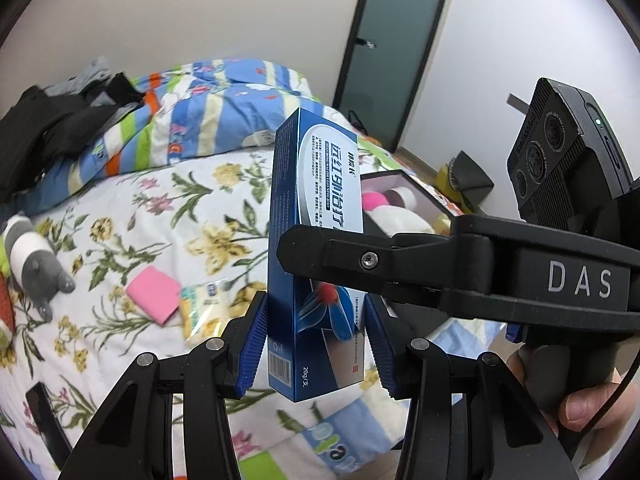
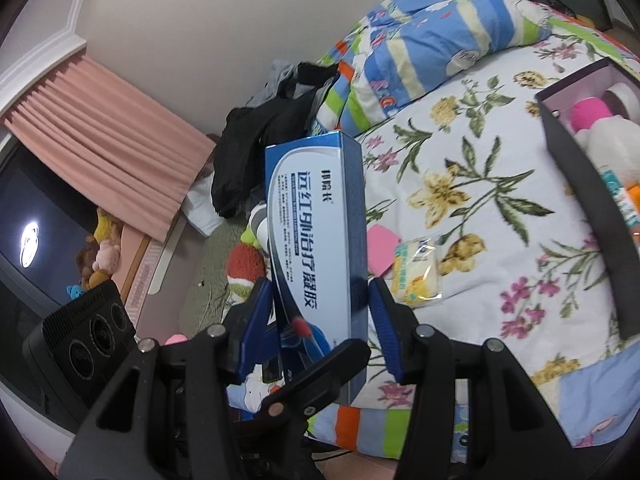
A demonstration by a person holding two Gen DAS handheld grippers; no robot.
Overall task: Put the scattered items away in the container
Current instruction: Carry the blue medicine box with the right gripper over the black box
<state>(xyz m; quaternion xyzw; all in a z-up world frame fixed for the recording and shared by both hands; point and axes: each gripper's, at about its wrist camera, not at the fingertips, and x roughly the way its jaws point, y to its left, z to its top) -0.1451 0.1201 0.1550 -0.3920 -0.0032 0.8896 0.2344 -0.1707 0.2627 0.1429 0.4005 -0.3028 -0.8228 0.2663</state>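
A blue ointment box (image 1: 316, 248) stands upright above the bed (image 1: 160, 208), between the left gripper (image 1: 316, 344) fingers, whose pads sit at its sides; the right gripper (image 2: 320, 324) brackets it too, though whether either grips firmly cannot be told. Beyond, a pink pad (image 1: 154, 294) and snack packet (image 2: 418, 274) lie near the dark container (image 2: 580, 176).

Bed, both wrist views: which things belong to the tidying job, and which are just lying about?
Job:
- blue box, held in the air
- pink pad
- yellow sachet
- dark container

Lying about:
- black clothes
- striped quilt
- curtain
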